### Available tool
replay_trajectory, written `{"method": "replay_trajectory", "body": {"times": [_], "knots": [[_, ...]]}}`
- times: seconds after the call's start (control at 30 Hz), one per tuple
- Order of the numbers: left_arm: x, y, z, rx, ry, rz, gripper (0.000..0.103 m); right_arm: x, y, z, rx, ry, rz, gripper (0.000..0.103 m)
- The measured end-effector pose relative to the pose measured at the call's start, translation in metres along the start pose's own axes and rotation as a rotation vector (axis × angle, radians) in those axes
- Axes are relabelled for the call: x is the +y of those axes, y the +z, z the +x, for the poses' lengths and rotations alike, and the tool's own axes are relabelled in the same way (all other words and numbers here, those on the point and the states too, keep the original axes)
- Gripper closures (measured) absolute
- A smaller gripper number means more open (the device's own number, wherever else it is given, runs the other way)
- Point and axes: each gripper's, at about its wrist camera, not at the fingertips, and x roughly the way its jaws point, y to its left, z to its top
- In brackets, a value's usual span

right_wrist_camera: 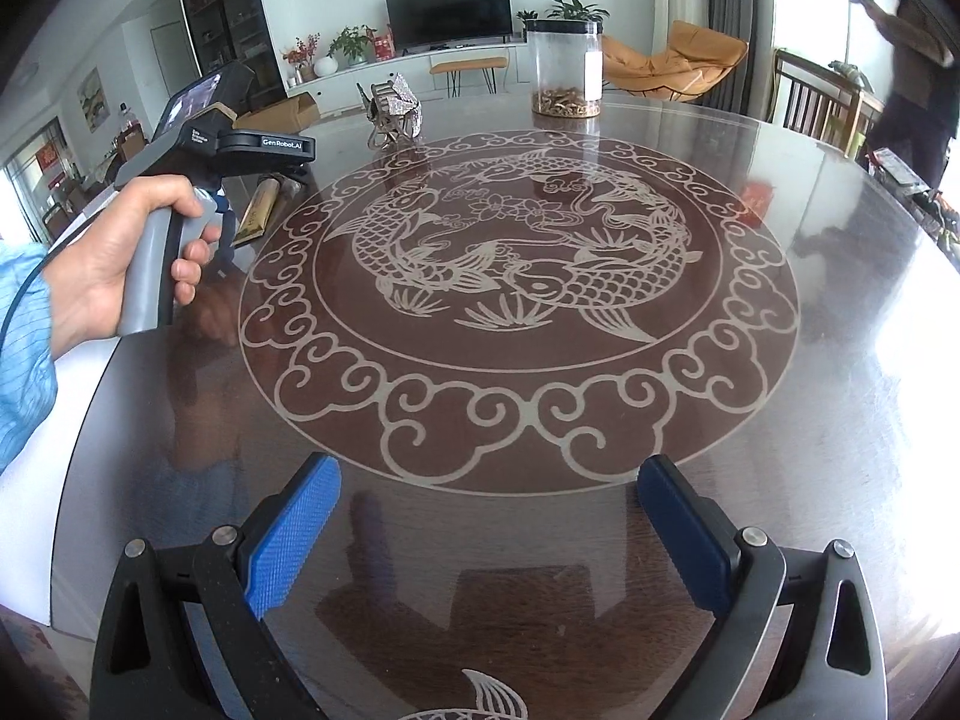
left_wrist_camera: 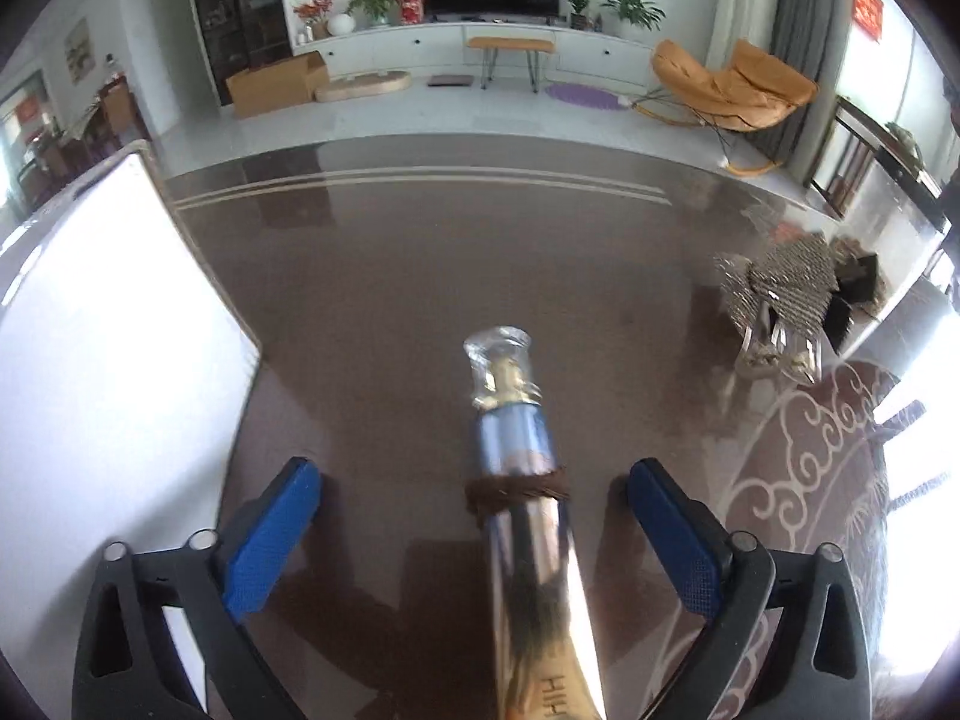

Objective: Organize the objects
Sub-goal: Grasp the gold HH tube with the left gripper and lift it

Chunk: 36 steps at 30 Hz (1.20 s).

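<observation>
A slim bottle (left_wrist_camera: 528,516), silver and blue with a clear cap and a brown cord around its middle, lies on the dark glass table between the fingers of my left gripper (left_wrist_camera: 474,486). The jaws stand wide open on either side of it, not touching. The bottle's gold base also shows in the right wrist view (right_wrist_camera: 259,210), beside the hand-held left gripper body (right_wrist_camera: 228,144). My right gripper (right_wrist_camera: 489,498) is open and empty above the near table edge. A metallic folded ornament (left_wrist_camera: 780,294) (right_wrist_camera: 396,105) stands further back. A clear jar (right_wrist_camera: 565,69) with dried bits stands at the far side.
The round table carries a carp pattern (right_wrist_camera: 516,264) under glass. A white board or box (left_wrist_camera: 108,348) stands at the table's left edge. A person (right_wrist_camera: 918,78) stands at the far right. Living room furniture lies beyond.
</observation>
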Motion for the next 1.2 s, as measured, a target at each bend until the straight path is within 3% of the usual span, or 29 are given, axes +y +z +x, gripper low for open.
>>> {"method": "replay_trajectory", "body": {"times": [0.17,0.4,0.53,0.63,0.67,0.73,0.77,0.97,1.2], "knots": [[0.001,-0.019,-0.018,-0.082,0.01,-0.003,0.071,0.0,0.0,0.001,0.002,-0.002,-0.003,0.003],[-0.006,-0.07,-0.054,-0.076,0.019,0.005,0.073,0.001,0.001,0.001,0.003,-0.002,-0.004,0.003],[-0.01,-0.115,-0.086,-0.07,0.016,0.064,0.073,0.001,0.001,0.001,0.003,-0.001,-0.003,0.003],[-0.008,-0.147,-0.109,-0.077,0.003,0.076,0.071,0.001,0.001,0.001,0.003,0.0,-0.004,0.003],[-0.007,-0.156,-0.115,-0.081,0.003,0.084,0.064,0.001,0.001,0.001,0.003,-0.001,-0.005,0.003],[-0.007,-0.162,-0.12,-0.075,0.018,0.096,0.033,0.001,0.001,0.001,0.004,-0.002,-0.007,0.003],[-0.007,-0.163,-0.12,-0.062,0.019,0.099,0.013,0.001,0.0,0.002,0.004,-0.002,-0.008,0.003],[0.008,-0.16,-0.111,-0.008,-0.023,0.042,0.0,0.001,0.0,0.001,0.004,-0.002,-0.009,0.003],[0.01,-0.166,-0.112,-0.017,-0.033,0.053,0.0,0.002,0.0,0.002,0.005,0.0,-0.009,0.002]]}}
